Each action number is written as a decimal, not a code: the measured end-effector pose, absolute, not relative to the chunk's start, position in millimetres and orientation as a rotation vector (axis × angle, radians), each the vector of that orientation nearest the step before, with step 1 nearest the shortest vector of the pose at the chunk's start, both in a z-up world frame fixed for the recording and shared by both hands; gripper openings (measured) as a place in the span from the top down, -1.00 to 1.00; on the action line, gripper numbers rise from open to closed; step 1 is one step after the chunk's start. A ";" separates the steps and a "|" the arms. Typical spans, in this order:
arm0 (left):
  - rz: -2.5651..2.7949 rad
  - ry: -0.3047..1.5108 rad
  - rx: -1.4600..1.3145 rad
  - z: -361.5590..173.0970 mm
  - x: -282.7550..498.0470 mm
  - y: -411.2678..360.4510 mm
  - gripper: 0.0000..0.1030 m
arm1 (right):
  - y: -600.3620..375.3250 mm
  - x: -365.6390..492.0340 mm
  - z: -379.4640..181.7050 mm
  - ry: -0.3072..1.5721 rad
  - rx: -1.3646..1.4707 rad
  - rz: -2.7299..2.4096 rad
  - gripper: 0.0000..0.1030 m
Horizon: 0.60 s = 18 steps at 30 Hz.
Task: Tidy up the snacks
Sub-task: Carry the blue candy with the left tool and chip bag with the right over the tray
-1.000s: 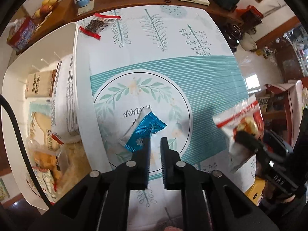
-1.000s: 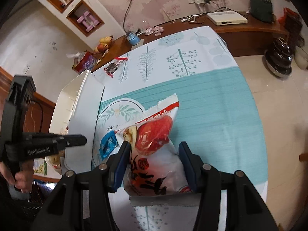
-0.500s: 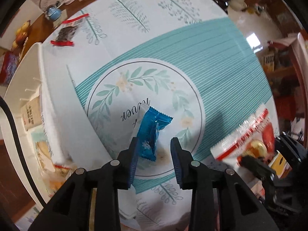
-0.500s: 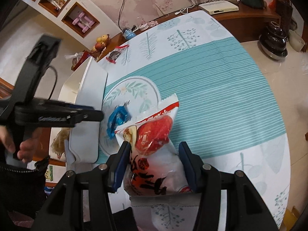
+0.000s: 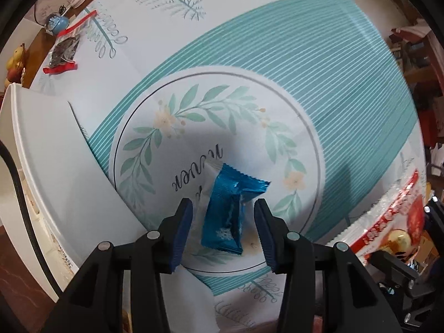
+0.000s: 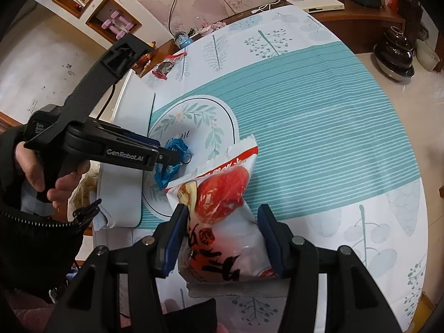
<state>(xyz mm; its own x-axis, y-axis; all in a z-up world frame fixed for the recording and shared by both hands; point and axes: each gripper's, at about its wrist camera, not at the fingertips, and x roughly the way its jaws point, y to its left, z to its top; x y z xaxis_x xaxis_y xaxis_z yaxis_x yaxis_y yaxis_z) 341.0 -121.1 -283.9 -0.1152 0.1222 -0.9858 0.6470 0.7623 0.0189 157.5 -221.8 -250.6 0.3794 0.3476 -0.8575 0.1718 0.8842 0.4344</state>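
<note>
A blue foil snack packet [image 5: 228, 213] lies on the round leaf print of the tablecloth. My left gripper [image 5: 223, 226] is open with its fingers on either side of the packet, close above it; the packet also shows in the right wrist view [image 6: 171, 161]. My right gripper [image 6: 222, 231] is shut on a red and white snack bag [image 6: 222, 211], held above the table's near edge. That bag shows at the right in the left wrist view [image 5: 388, 222]. A white storage bin [image 5: 47, 149] with snacks stands at the table's left.
A small clear bag with red ends [image 5: 64, 54] lies at the far left of the table, also seen from the right wrist [image 6: 165, 68]. A wooden sideboard [image 6: 360, 14] with a white box and cables runs behind the table.
My left gripper has opened wide and come down around the blue packet. My right gripper has kept hold of the red and white bag and drawn back a little.
</note>
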 end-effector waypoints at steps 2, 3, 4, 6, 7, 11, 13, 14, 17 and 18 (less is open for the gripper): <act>-0.502 1.666 0.624 -288.3 343.6 -122.9 0.13 | -221.6 157.3 -251.4 1.193 0.504 0.114 -0.02; -0.504 1.674 0.625 -290.8 344.8 -123.7 0.13 | -221.8 157.4 -251.7 1.195 0.505 0.112 -0.02; -0.503 1.681 0.629 -293.3 345.9 -125.1 0.13 | -222.4 157.5 -252.2 1.197 0.508 0.109 -0.02; -0.505 1.687 0.639 -296.9 346.7 -126.8 0.13 | -223.4 157.9 -252.3 1.198 0.512 0.103 -0.02; -0.505 1.687 0.646 -298.6 347.4 -128.0 0.13 | -223.8 157.3 -251.7 1.197 0.513 0.100 -0.02; -0.501 1.697 0.641 -310.7 345.9 -135.8 0.15 | -225.0 154.6 -249.3 1.194 0.516 0.088 -0.02; -0.511 1.702 0.626 -312.1 347.5 -134.8 0.20 | -224.8 152.7 -247.9 1.194 0.512 0.084 -0.02; -0.514 1.699 0.626 -312.1 347.7 -135.1 0.27 | -224.4 152.3 -247.1 1.195 0.510 0.082 -0.02; -0.521 1.685 0.628 -311.2 341.2 -130.9 0.40 | -222.7 150.9 -245.0 1.198 0.503 0.074 -0.02; -0.521 1.684 0.624 -311.1 340.3 -129.3 0.41 | -221.8 151.9 -244.1 1.198 0.501 0.072 -0.02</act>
